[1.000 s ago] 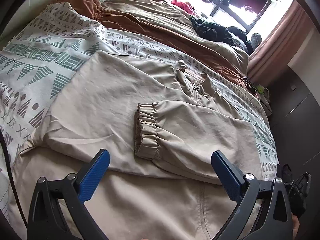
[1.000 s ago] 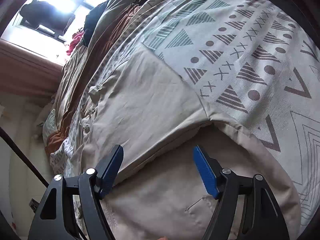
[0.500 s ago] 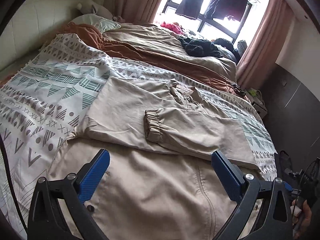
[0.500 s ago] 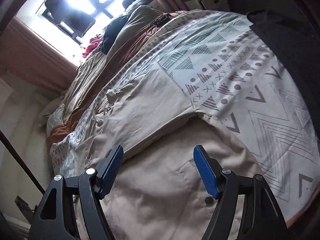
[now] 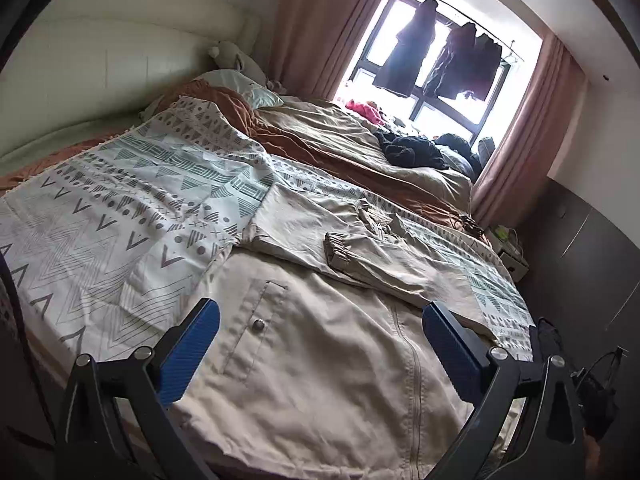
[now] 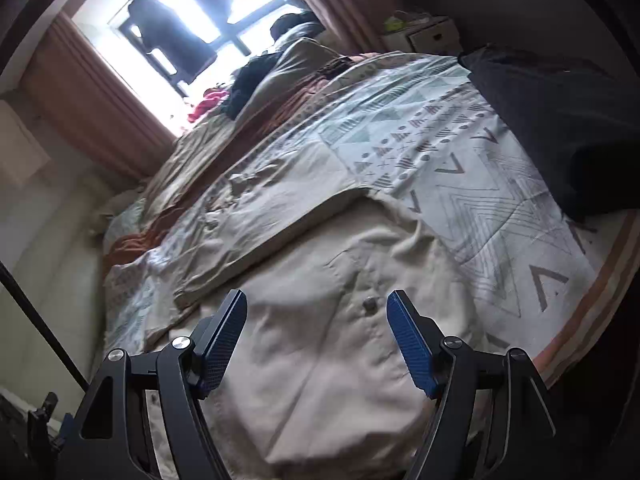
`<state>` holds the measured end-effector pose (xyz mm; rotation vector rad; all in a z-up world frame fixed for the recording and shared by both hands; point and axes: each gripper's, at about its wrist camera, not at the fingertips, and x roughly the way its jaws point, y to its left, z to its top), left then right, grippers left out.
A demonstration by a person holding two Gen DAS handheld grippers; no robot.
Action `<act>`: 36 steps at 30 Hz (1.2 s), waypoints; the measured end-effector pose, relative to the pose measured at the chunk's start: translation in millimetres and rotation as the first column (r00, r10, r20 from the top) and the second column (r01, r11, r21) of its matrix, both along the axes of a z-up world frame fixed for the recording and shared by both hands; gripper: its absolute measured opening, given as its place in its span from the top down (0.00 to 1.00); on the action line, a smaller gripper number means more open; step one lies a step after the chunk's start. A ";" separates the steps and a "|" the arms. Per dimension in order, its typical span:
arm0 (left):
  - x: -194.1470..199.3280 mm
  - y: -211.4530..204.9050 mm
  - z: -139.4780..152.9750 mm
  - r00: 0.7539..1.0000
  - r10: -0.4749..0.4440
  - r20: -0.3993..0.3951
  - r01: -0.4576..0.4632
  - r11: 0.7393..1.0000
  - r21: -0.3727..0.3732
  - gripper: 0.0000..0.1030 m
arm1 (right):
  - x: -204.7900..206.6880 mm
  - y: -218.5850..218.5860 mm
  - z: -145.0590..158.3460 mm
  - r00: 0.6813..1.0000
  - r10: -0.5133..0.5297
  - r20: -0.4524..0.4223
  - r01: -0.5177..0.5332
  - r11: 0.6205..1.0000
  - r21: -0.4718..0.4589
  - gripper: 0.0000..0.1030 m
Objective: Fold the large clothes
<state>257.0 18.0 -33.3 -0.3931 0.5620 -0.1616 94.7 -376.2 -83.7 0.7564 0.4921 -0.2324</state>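
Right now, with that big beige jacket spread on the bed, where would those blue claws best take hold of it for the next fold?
Probably its near hem. The jacket lies flat, sleeves already folded in, its bottom edge at the bed's near side. Left gripper and right gripper are both open and empty, so each could come in low from the near side, pinch one hem corner, and carry it toward the collar.

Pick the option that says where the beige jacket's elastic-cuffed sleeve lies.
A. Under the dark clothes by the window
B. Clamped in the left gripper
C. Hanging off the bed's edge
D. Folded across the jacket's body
D: the elastic-cuffed sleeve lies folded across the beige jacket, clear of the open left gripper.
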 end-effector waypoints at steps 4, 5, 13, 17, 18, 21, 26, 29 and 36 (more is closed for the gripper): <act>-40.5 23.1 -0.9 1.000 0.025 0.006 -0.025 1.000 -0.017 0.00 | -38.9 20.8 1.3 0.999 0.035 0.004 -0.034 0.998 -0.059 0.31; -47.4 25.7 -1.4 1.000 0.026 0.006 -0.026 0.999 -0.021 0.00 | -47.7 25.9 0.9 0.999 0.049 0.000 -0.049 0.996 -0.070 0.31; -103.6 52.2 -14.0 1.000 0.009 0.004 -0.009 0.999 -0.047 0.00 | -111.4 28.3 7.8 0.994 0.109 -0.007 -0.110 0.990 -0.086 0.31; -123.5 63.7 -23.5 1.000 -0.002 -0.007 0.001 0.997 -0.072 0.00 | -145.4 21.9 4.9 0.995 0.100 -0.004 -0.100 0.993 -0.062 0.30; -127.2 66.4 -26.2 1.000 -0.001 -0.009 0.001 0.997 -0.079 0.00 | -153.7 19.0 2.8 0.995 0.096 -0.005 -0.096 0.994 -0.051 0.27; -134.6 74.0 -31.6 1.000 0.003 -0.022 -0.005 0.995 -0.098 0.00 | -172.8 8.4 -1.9 0.995 0.103 0.011 -0.103 0.995 -0.008 0.25; -137.0 83.4 -38.5 0.999 0.012 -0.043 -0.016 0.996 -0.092 0.00 | -185.7 -13.1 -10.0 0.993 0.121 0.012 -0.121 0.992 0.043 0.23; -135.2 92.9 -43.4 0.997 0.035 -0.074 -0.042 0.994 -0.100 0.00 | -189.7 -24.6 -23.7 0.994 0.111 0.004 -0.111 0.991 0.079 0.23; -112.4 110.0 -50.7 0.982 0.086 -0.168 -0.107 0.987 -0.117 0.00 | -184.2 -39.6 -59.6 0.996 0.091 0.023 -0.093 0.982 0.165 0.23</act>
